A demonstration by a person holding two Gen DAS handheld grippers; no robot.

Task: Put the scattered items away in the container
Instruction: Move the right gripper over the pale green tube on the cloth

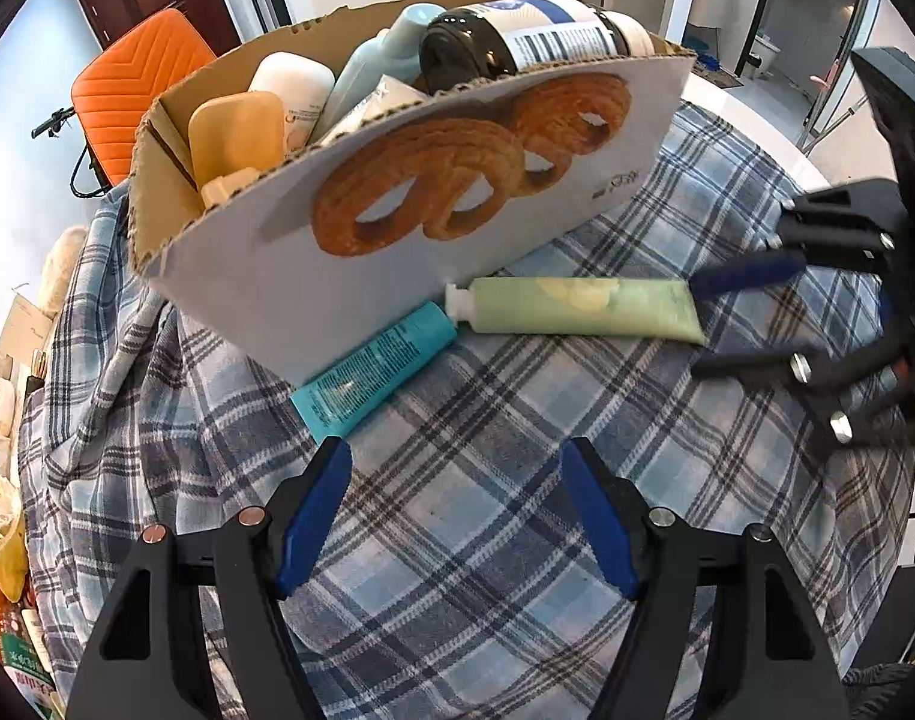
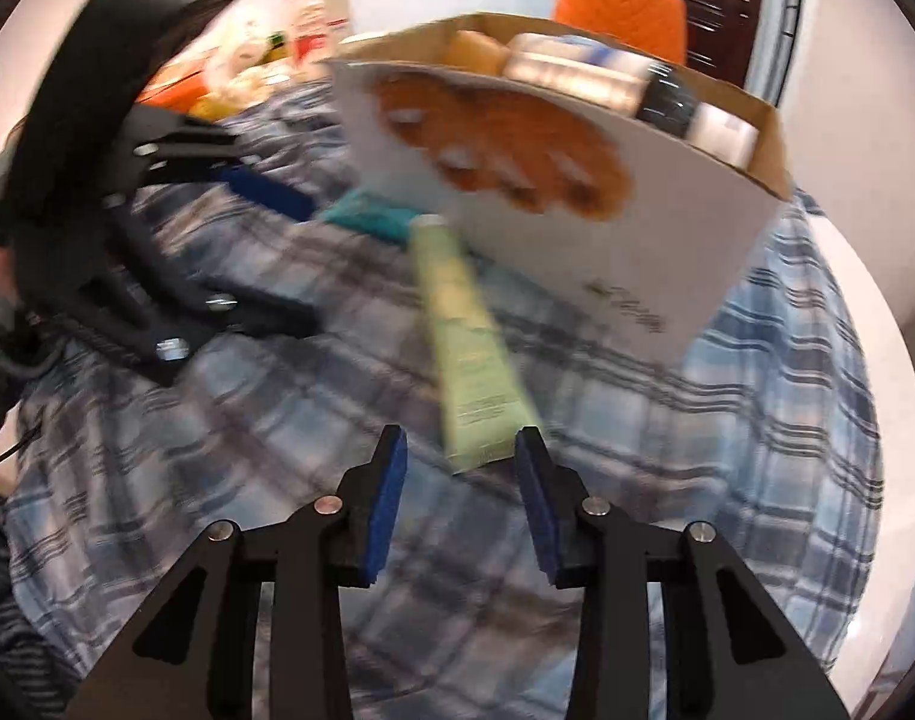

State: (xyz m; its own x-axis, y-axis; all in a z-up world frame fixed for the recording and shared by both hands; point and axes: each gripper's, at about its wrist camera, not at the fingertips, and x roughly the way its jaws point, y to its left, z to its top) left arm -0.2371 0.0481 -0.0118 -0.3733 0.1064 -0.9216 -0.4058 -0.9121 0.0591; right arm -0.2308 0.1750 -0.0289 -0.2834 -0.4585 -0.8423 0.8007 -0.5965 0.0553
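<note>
Cardboard box (image 1: 397, 252) on plaid-covered tabletop (image 1: 487, 480), holding dark bottle (image 1: 517, 36), yellow soap bar (image 1: 235, 132), white tubes. Outside, touching its wall: green tube (image 1: 583, 306), teal tube (image 1: 373, 372). Left gripper (image 1: 454, 516) jaws released; right gripper (image 2: 460, 498) jaws parted around green tube's end.

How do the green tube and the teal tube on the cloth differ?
The green tube is pale green with a white cap; the teal tube is teal with dark print. The green one looks longer. The green one lies along the box front; the teal one lies slanted, one end by the green cap. The green tube's flat end is at the right gripper; nothing is at the teal one. Both lie flat on the plaid cloth, outside the box.
</note>
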